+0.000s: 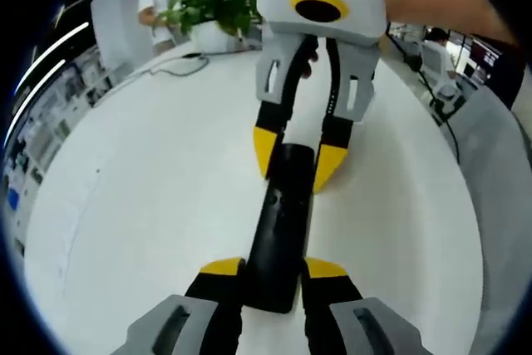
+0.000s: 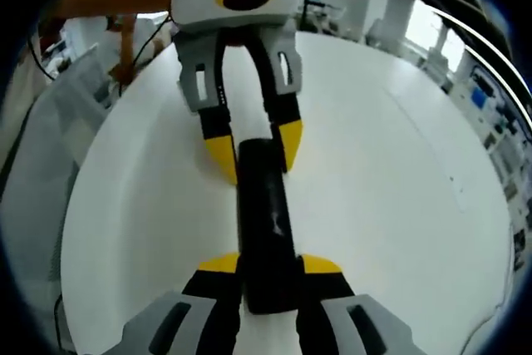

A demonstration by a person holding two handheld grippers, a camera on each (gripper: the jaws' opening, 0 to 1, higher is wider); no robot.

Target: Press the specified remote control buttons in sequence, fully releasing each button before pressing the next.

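both grippers, left gripper (image 1: pixel 274 270) and right gripper (image 2: pixel 270 268), clamp the remote (image 1: pixel 278 234) ends on the white table (image 1: pixel 141 205); plant (image 1: pixel 216 2) and cable (image 1: pixel 179 66) upper left.

We see a glossy black plastic remote control (image 1: pixel 278 230) lying on a smooth, matt white table (image 1: pixel 150 205), its sheen catching light at 12 o'clock. The left gripper (image 1: pixel 274 270) and right gripper (image 1: pixel 299 158) show matt grey plastic bodies, black arms and yellow, rubbery-looking tips. A leafy plant (image 1: pixel 212 2) stands at 11 o'clock.
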